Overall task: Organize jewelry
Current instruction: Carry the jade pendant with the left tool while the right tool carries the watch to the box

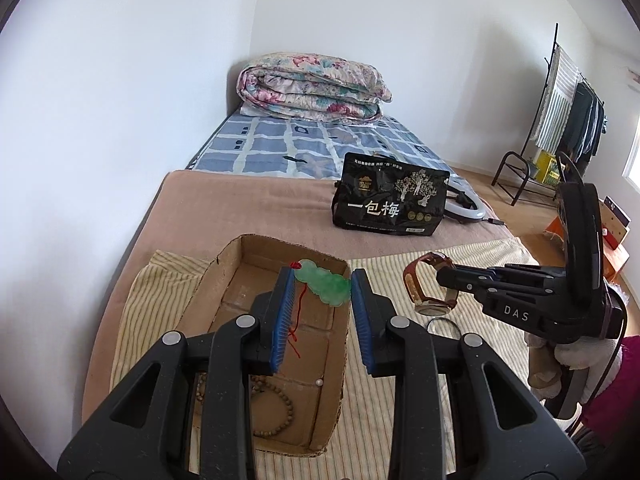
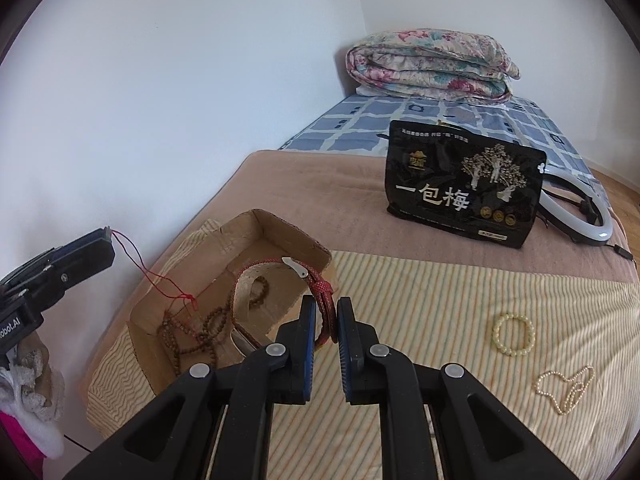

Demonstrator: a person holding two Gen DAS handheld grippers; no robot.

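i carry 2 pieces at once so both can go into the cardboard box in a single trip. my left fingers pinch a green jade pendant across its width, the blue pads pressed on either side, and its red cord hangs loose below into the box; i grip the stone and not the cord so it cannot swing or slip. my right fingers are pressed almost together on the red-brown strap of a watch, so the case dangles under the grip, beside the box's near wall.

the box sits on a striped cloth over the bed, and a string of brown wooden beads already lies coiled on its floor, which i read as the place where everything is meant to end up. a pearl bracelet and a thin pearl necklace lie on the cloth to my right, well apart from the box, not yet gathered.

both hands tilt downward toward the bed. the left is held over the box's far half, the right just beside its right-hand wall. a gloved hand shows behind the right tool.
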